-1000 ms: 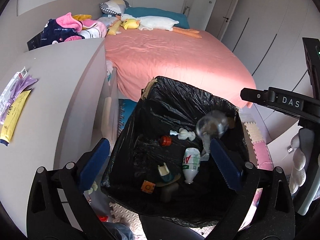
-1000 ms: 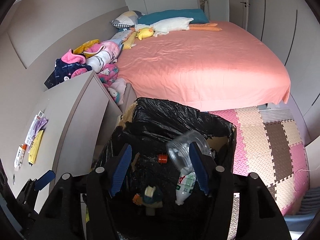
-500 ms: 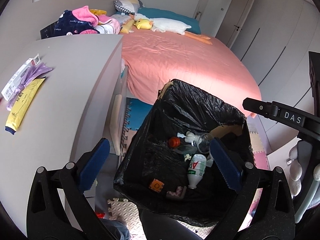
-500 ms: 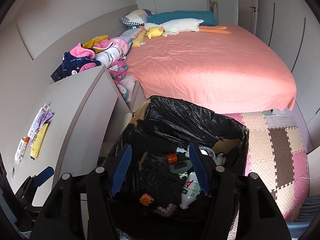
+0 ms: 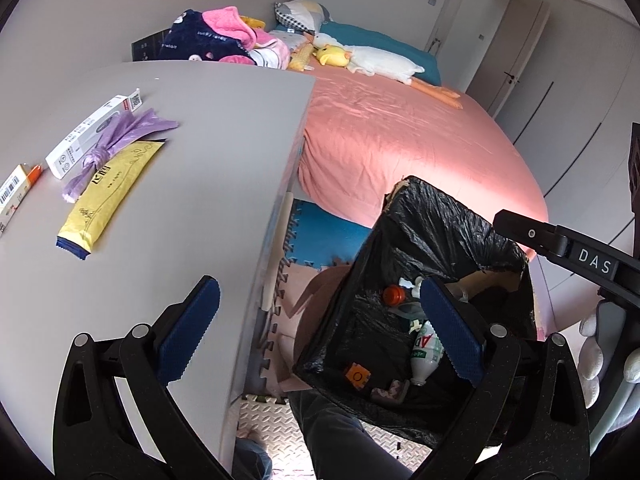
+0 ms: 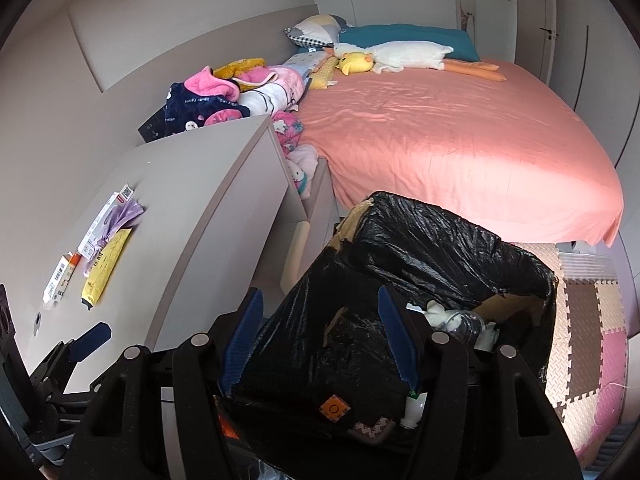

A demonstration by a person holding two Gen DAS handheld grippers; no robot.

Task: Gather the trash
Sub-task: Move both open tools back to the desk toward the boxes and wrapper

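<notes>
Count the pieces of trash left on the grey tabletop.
4, clustered together: white carton, purple plastic bag overlapping it, yellow wrapper beside them, and an orange-capped box at the frame edge. None look hidden.

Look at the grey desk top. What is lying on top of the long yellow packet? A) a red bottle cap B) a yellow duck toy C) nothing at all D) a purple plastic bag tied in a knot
D: the knotted purple plastic bag lies across the upper end of the yellow packet on the desk top, beside a white box.
</notes>
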